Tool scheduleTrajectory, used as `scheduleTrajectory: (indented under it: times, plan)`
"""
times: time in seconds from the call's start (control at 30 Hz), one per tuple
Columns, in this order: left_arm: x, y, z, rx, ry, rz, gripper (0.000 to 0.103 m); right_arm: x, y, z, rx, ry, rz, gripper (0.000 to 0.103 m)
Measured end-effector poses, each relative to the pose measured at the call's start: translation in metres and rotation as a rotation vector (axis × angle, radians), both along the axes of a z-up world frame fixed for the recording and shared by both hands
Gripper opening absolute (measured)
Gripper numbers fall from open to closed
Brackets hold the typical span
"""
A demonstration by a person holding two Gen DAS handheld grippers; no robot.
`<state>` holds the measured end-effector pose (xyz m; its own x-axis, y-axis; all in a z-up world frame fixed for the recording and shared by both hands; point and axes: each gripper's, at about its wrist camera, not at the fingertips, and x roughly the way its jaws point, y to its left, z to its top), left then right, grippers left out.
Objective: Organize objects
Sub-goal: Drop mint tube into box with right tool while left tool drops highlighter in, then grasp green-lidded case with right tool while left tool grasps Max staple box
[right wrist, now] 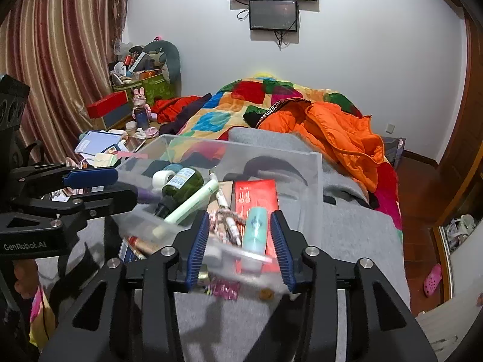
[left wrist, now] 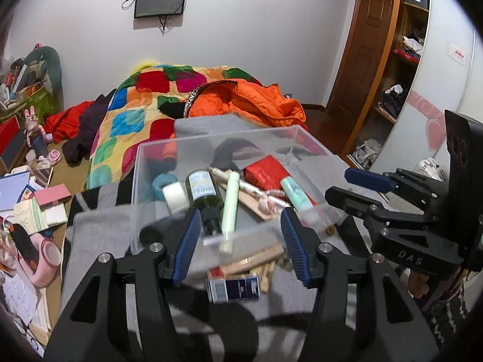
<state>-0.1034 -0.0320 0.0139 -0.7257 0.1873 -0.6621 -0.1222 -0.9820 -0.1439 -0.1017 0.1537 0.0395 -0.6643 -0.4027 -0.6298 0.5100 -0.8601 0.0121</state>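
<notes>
A: Where is the clear bin [left wrist: 311, 141] sitting, and what is it holding so far?

B: It is resting on the grey blanket [left wrist: 99, 229] at the near end of the bed, and it is carrying a dark green bottle [left wrist: 203, 193], a pale green tube [left wrist: 231, 208], a white tape roll [left wrist: 175, 196], a red packet [left wrist: 265, 172] and a mint tube [left wrist: 294, 193].

A: So the sorting is looking mostly done?

B: I am judging it well along, not finished. A blue-and-white box [left wrist: 234, 288] and a tan stick [left wrist: 256, 259] are lying just outside the near wall, and a small brown bit [right wrist: 266, 294] too.

A: Are the tongs carrying anything?

B: No. The left gripper [left wrist: 241, 241] is standing partly open with nothing between its pads, hovering over the near wall. The right gripper [right wrist: 240, 244] is also partly open and empty, beside it.
</notes>
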Motion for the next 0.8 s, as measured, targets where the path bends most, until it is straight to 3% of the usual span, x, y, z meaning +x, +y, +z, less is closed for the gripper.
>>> scheduleTrajectory:
  times: [0.13, 0.3, 0.53, 0.8]
  plan:
    - [0.017, 0.0, -0.006, -0.015, -0.008, -0.002, 0.061, 0.014, 0.002, -0.003, 0.002, 0.003, 0.01, 0.048]
    - [0.033, 0.004, -0.024, -0.035, -0.046, -0.016, 0.067, 0.026, 0.0, -0.012, 0.01, -0.025, 0.03, 0.048]
    - [0.025, -0.003, -0.06, 0.017, -0.158, -0.017, 0.067, 0.026, -0.017, -0.036, 0.045, -0.096, 0.078, 0.048]
    - [0.013, -0.008, -0.077, 0.026, -0.203, -0.009, 0.067, 0.011, -0.035, -0.06, 0.083, -0.177, 0.107, 0.048]
